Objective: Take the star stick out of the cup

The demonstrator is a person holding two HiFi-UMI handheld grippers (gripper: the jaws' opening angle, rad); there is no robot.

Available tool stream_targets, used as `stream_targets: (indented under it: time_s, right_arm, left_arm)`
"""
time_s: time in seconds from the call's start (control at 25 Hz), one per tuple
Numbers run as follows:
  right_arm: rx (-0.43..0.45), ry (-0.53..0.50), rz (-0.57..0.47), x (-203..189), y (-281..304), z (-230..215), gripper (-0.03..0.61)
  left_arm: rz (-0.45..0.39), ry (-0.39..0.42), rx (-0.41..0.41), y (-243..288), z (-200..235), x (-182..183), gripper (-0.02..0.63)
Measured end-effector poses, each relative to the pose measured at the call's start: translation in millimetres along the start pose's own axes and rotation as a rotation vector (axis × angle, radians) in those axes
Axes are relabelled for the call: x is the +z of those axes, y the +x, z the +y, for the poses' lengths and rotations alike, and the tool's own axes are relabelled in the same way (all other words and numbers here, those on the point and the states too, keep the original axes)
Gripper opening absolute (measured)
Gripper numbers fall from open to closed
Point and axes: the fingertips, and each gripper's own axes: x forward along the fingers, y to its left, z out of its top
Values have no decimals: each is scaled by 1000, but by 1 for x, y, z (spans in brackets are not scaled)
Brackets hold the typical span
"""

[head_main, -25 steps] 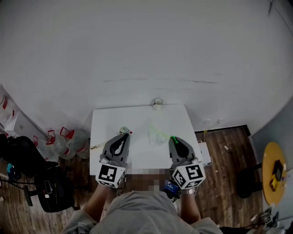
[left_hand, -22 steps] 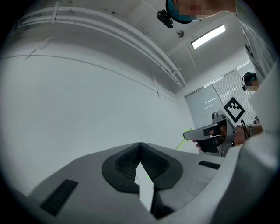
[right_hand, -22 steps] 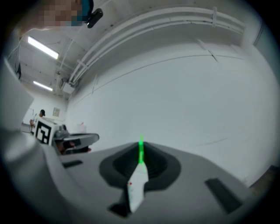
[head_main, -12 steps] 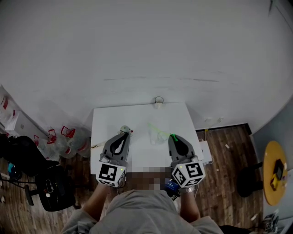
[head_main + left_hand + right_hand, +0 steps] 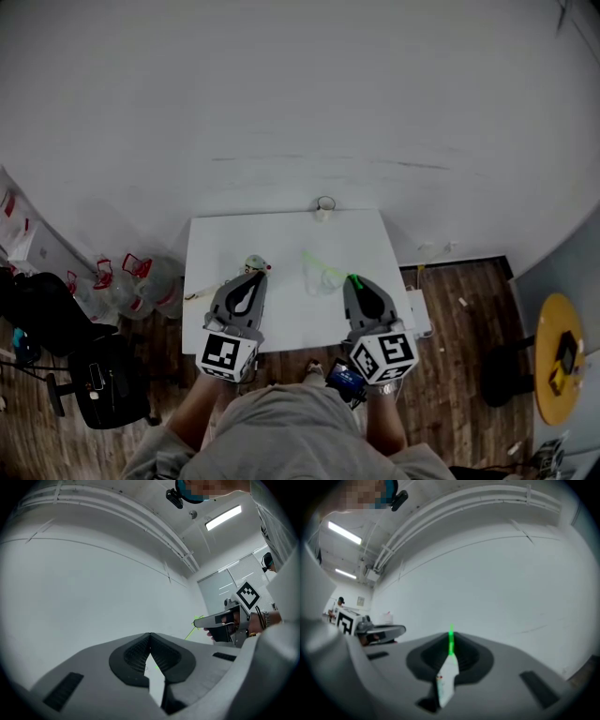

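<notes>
My right gripper (image 5: 355, 281) is shut on a thin green star stick (image 5: 328, 269), which slants up and to the left over the white table (image 5: 216, 246). The same stick (image 5: 451, 641) pokes out between the closed jaws in the right gripper view. From the left gripper view the stick (image 5: 192, 631) juts from the right gripper (image 5: 206, 620), held in the air. A small cup (image 5: 323, 206) stands at the table's far edge, apart from the stick. My left gripper (image 5: 252, 277) is shut with nothing in it, its tips meeting (image 5: 150, 635).
A small round object with a red bit (image 5: 255, 265) lies just past the left gripper's tip. Bottles and red-handled things (image 5: 131, 281) sit on the floor left of the table. A yellow round stool (image 5: 555, 354) is at the right. A white wall lies beyond.
The green stick shows a little clearer and higher over the table than a second ago. Both grippers have hardly moved.
</notes>
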Motion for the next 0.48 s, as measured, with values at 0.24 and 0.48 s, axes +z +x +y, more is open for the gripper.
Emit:
stream_targets:
  time_s: [0.24,0.48]
  right_arm:
    - [0,-8,-2,2,1,-1,46]
    - [3,-5,0,0,1,1,46]
  left_arm:
    - [-13,20,-10,3,-2,1,32]
    - [4,15,-17,3,-5,-4,32]
